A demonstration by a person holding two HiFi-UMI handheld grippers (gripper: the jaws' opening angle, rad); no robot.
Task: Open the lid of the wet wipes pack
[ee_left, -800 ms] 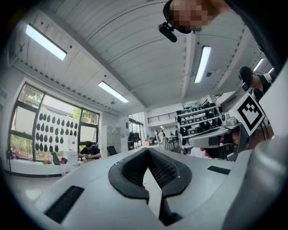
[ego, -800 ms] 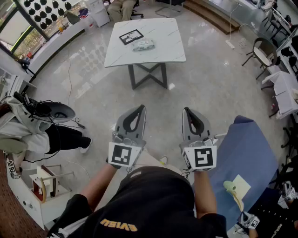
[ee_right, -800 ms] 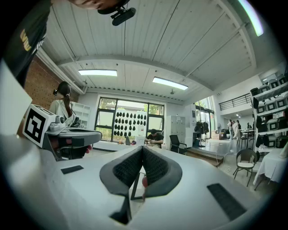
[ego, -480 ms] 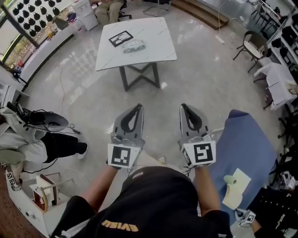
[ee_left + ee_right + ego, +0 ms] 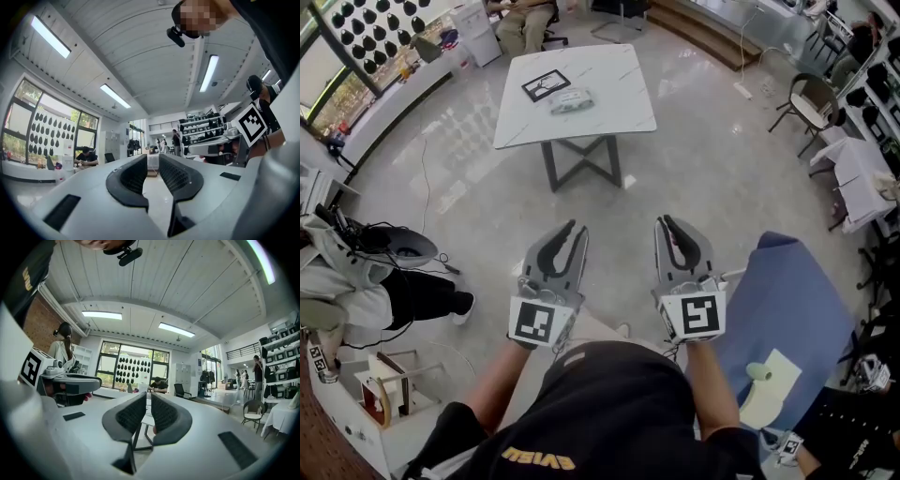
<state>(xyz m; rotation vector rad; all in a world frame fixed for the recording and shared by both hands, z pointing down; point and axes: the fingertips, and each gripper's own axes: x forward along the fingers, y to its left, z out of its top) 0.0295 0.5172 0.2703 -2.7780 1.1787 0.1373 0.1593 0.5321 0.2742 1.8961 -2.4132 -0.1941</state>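
Our left claw (image 5: 577, 228) and right claw (image 5: 665, 223) are each almost pressed together, pinching nothing, held side by side above the floor (image 5: 722, 187). Well beyond them, the wet wipes pack (image 5: 569, 99) lies on the white surface (image 5: 614, 89).

Left gripper (image 5: 153, 161): jaws nearly together, nothing between. Right gripper (image 5: 199, 149) alongside. Strip lights (image 5: 115, 95) overhead; windows (image 5: 42, 140), seated person (image 5: 86, 157) at left.

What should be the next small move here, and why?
Probably step toward the table. The wipes pack lies on it far ahead, while the left gripper and right gripper hang empty near the body, well short of it.
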